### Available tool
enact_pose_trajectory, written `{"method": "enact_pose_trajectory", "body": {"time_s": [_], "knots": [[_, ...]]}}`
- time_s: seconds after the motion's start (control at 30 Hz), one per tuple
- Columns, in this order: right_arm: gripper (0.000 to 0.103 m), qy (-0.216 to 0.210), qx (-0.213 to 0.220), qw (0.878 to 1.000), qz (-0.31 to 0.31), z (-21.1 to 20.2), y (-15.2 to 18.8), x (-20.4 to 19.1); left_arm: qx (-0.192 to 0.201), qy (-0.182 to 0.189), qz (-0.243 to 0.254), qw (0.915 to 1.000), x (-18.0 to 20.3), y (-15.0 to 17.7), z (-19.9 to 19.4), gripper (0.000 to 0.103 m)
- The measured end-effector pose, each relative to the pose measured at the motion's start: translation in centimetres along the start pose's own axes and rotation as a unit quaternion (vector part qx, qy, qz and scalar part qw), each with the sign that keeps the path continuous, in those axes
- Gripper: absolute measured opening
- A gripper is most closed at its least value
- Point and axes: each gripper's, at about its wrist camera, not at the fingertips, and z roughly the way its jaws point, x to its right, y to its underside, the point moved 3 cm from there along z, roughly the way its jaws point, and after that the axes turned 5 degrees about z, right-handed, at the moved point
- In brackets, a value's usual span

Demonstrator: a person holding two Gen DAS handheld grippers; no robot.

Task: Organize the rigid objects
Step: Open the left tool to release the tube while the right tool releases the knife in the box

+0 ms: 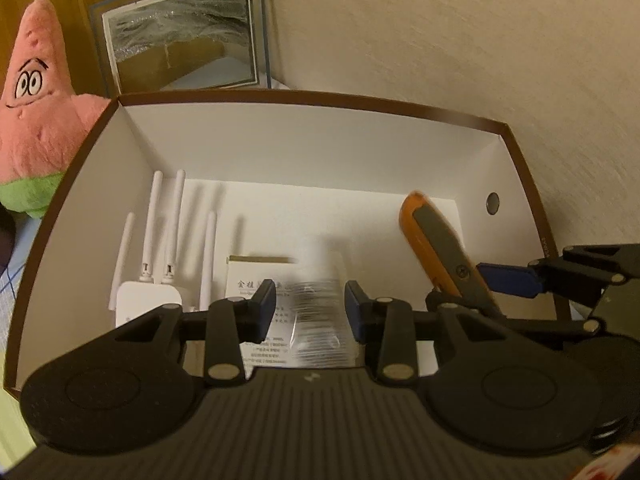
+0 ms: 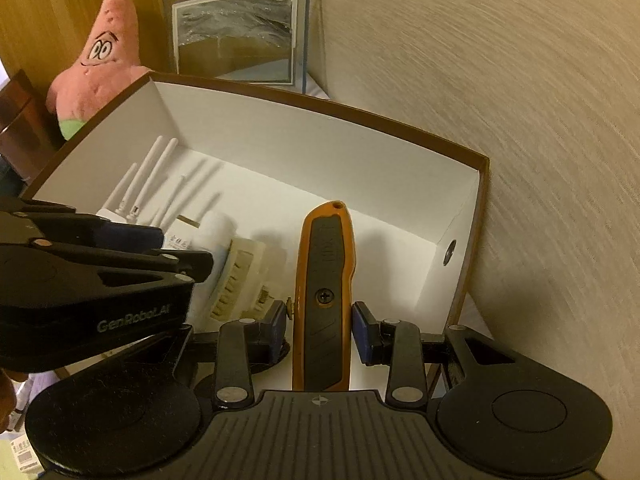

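Note:
A brown-rimmed white box (image 1: 280, 98) (image 2: 320, 110) holds a white router with antennas (image 1: 148, 292) (image 2: 132, 204), a printed white packet (image 1: 316, 320) and a beige part (image 2: 240, 280). My right gripper (image 2: 320, 328) is shut on an orange and grey utility knife (image 2: 324, 292), held over the right side of the box; the knife also shows in the left wrist view (image 1: 440, 248). My left gripper (image 1: 310, 308) is open and empty, low over the packet in the box.
A pink starfish plush (image 1: 36, 108) (image 2: 100, 56) sits left of the box. A framed picture (image 1: 180, 36) (image 2: 240, 36) leans against the corner behind it. A beige wall (image 2: 520, 120) runs along the right side of the box.

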Motion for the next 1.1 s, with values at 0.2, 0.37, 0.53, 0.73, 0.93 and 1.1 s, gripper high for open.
{"method": "enact_pose_trajectory", "body": {"time_s": [0.2, 0.37, 0.53, 0.73, 0.93, 1.1], "knots": [[0.032, -0.002, 0.002, 1.000, 0.004, -0.4, -0.2, 0.1, -0.002, -0.003, -0.003, 1.0000, -0.6, 0.0, -0.4, 0.043], [0.032, -0.007, 0.005, 1.000, 0.006, -0.9, -0.1, 0.1, -0.006, -0.008, 0.004, 0.9999, -0.8, 0.4, -0.8, 0.043], [0.033, -0.010, 0.006, 1.000, 0.003, -1.4, 0.1, -0.1, -0.005, -0.013, -0.002, 0.9999, -1.1, 0.8, -1.5, 0.044], [0.034, -0.014, 0.011, 1.000, 0.004, -2.4, 0.4, -0.2, 0.002, -0.020, -0.009, 0.9998, -1.5, 1.2, -3.0, 0.045], [0.054, -0.033, 0.027, 0.999, 0.008, -4.1, 1.1, 0.1, 0.017, -0.024, -0.018, 0.9994, -1.9, 1.9, -5.1, 0.050], [0.060, -0.048, 0.045, 0.998, 0.007, -5.9, 1.9, 0.1, 0.032, -0.035, -0.025, 0.9986, -2.1, 2.8, -7.3, 0.051]]}}
